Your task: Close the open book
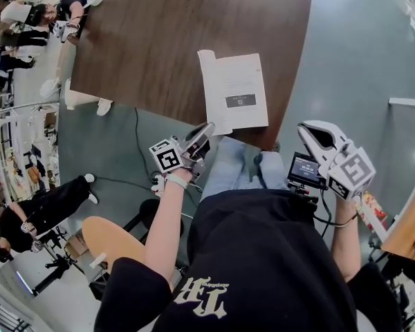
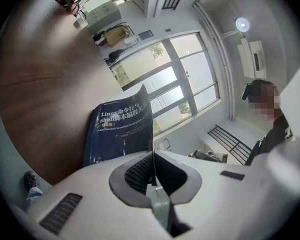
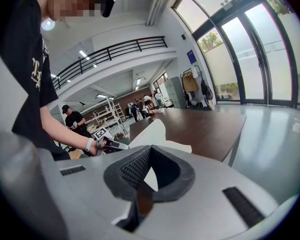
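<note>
Black T-shirt (image 1: 263, 254) of the person fills the foreground. Beyond it, a large brown wooden table (image 1: 166, 40) holds the open white-paged book (image 1: 236, 92) at its near edge. Left white hand-held gripper (image 1: 207, 130) is clenched, seemingly pinching the book's raised dark blue cover (image 2: 121, 131). Right white gripper (image 1: 306, 131) is clamped together, empty, apart from the book.

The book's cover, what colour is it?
The cover is dark blue with white lettering, clearest in the left gripper view.
</note>
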Demonstrator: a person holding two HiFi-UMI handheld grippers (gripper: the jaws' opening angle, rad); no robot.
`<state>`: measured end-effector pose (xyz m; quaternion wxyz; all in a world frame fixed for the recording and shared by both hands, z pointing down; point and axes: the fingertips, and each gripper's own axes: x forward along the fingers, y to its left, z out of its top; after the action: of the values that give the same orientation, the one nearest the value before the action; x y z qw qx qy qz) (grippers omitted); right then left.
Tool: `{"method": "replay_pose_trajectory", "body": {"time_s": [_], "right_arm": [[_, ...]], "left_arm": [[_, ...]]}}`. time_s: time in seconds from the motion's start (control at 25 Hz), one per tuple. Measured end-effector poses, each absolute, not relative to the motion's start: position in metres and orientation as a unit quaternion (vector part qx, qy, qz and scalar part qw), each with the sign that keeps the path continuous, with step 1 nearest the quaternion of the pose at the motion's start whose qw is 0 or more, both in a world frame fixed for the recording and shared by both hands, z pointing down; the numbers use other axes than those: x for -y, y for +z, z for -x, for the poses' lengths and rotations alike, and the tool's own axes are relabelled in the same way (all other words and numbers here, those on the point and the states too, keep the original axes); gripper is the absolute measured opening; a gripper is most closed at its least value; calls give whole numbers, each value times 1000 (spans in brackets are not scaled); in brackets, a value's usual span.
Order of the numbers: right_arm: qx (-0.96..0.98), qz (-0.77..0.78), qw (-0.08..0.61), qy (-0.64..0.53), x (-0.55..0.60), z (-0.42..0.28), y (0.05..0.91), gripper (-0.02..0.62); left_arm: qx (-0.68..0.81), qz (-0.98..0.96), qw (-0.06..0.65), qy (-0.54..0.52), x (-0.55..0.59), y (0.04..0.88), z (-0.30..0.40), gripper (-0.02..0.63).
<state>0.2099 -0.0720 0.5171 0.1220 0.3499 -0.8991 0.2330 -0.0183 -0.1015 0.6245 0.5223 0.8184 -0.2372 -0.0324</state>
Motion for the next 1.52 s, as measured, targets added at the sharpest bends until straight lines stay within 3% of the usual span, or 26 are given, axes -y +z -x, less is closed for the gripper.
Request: {"method": "replay_pose_trajectory", "body": {"time_s": [0.44,0.8,1.52], "right_arm": [[898,-350,128,236,64,-215,521,-14],[899,-343,133,238,68,-197,522,-14],[893,-334,165,255,62,-178,543,-14]], "left_arm": [[215,-825,522,-17,99,628,-24,15],[213,-843,489,71,102,635,-50,16],[233,-813,502,180,103,677,-98,17]]}}
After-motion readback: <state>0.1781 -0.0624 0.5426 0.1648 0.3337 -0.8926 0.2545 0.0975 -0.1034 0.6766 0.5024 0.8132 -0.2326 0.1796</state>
